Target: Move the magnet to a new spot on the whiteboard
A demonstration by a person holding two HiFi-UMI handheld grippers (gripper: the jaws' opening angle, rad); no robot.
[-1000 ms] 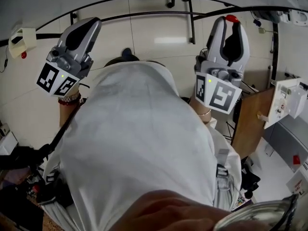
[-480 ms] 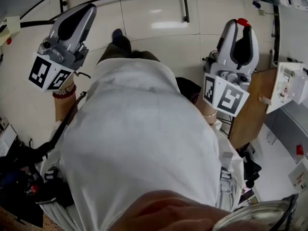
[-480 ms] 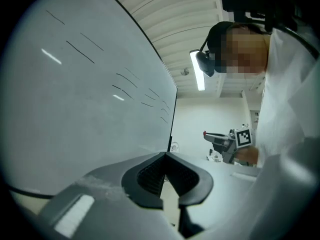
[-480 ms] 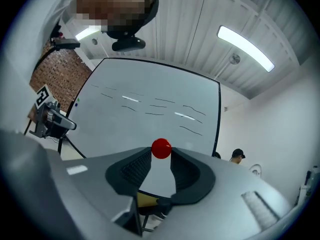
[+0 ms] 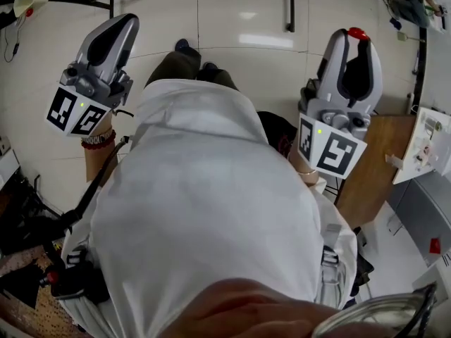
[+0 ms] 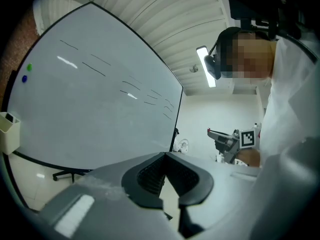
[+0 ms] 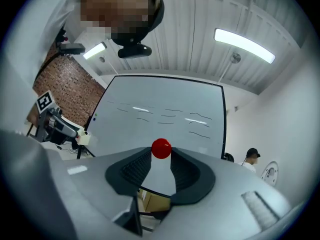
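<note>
The magnet [image 7: 161, 148], red, is clenched in my right gripper [image 7: 161, 157], centre frame before the whiteboard [image 7: 165, 104]; my left gripper [image 6: 163, 155] is pinched together, empty.

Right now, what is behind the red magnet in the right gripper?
Behind the red magnet, held by the right gripper, stands the whiteboard with thin pen marks. The board patch directly behind the magnet is covered.
</note>
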